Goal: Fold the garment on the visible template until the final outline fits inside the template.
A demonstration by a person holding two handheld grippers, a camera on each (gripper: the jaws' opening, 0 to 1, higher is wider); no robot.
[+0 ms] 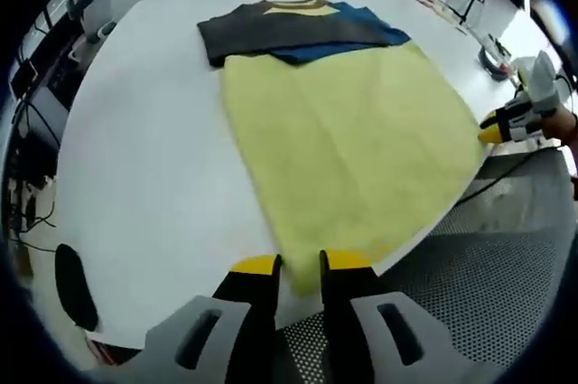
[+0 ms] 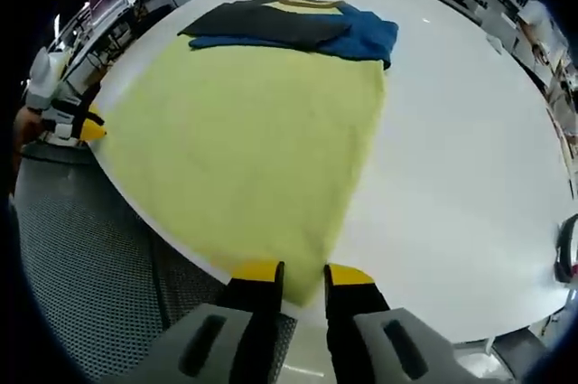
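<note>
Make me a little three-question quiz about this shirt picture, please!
1. True or false: the sleeves of the yellow shirt are spread out flat to the sides.
2. Which part does each gripper hold? A) the collar B) a bottom corner C) a sleeve
3. Fill in: the shirt lies on a white ____.

Key:
1. False. The grey sleeve and the blue sleeve are folded across the chest.
2. B. The left gripper and the right gripper each pinch a corner of the hem.
3. table
</note>
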